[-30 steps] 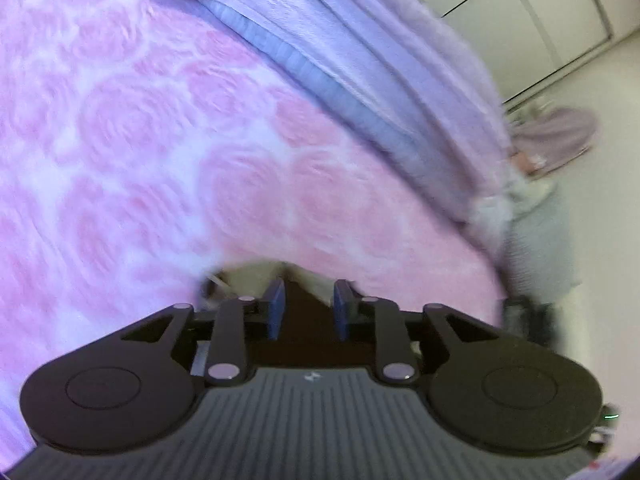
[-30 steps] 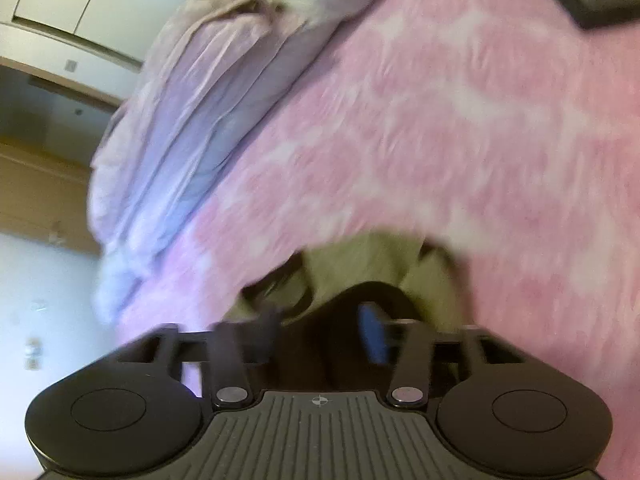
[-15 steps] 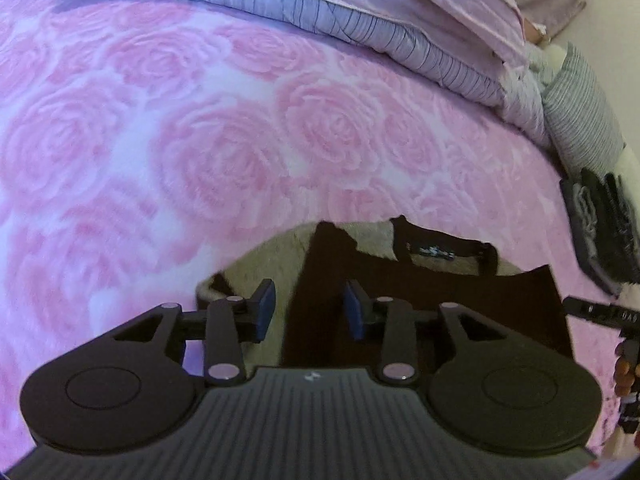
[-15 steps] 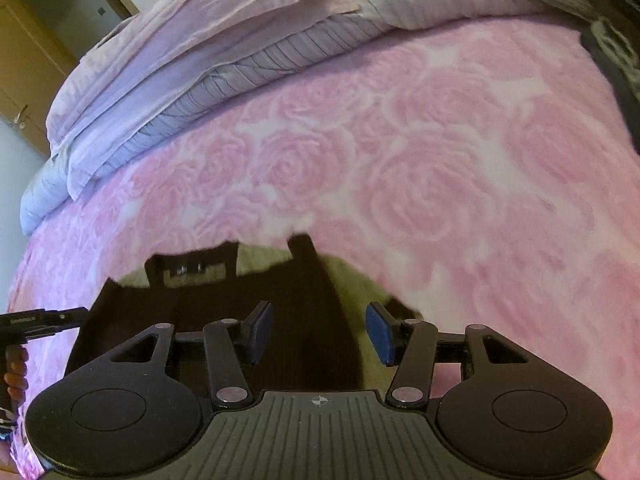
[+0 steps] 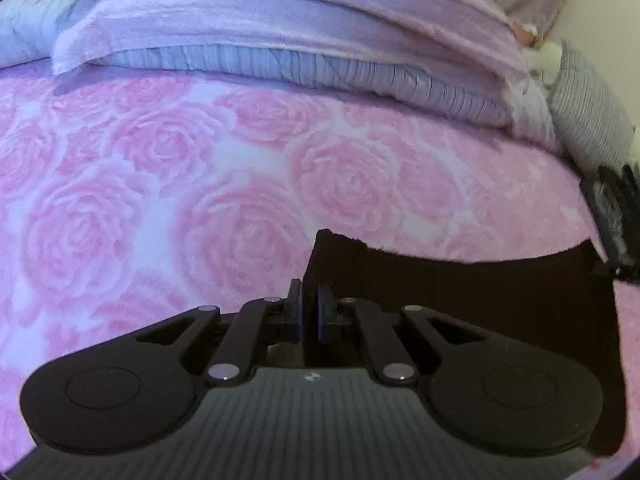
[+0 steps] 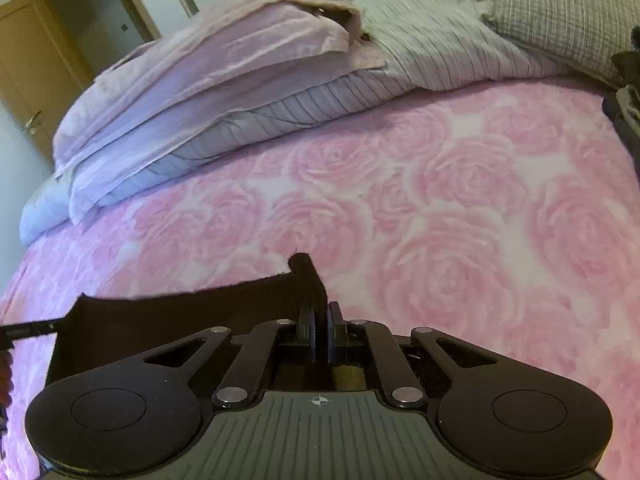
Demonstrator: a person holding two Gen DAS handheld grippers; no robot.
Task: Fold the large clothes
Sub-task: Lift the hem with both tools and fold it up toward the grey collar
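Observation:
A dark, nearly black garment (image 5: 460, 292) is held up over the pink rose-patterned bedspread (image 5: 200, 184). My left gripper (image 5: 309, 312) is shut on its left top corner, which sticks up above the blue pads. In the right wrist view the same dark garment (image 6: 180, 320) stretches off to the left, and my right gripper (image 6: 320, 332) is shut on its right top corner. The top edge runs taut between the two grippers. The lower part of the garment is hidden behind the gripper bodies.
A folded lilac and striped duvet (image 6: 224, 92) lies along the far side of the bed, with a checked pillow (image 6: 560, 12) at the right. Dark folded clothes (image 5: 612, 216) sit at the bed's right edge. A wooden door (image 6: 36, 80) stands beyond.
Both grippers were open over the flat garment half a second ago. Each has now shut on a top corner and lifted it, stretching the edge between them.

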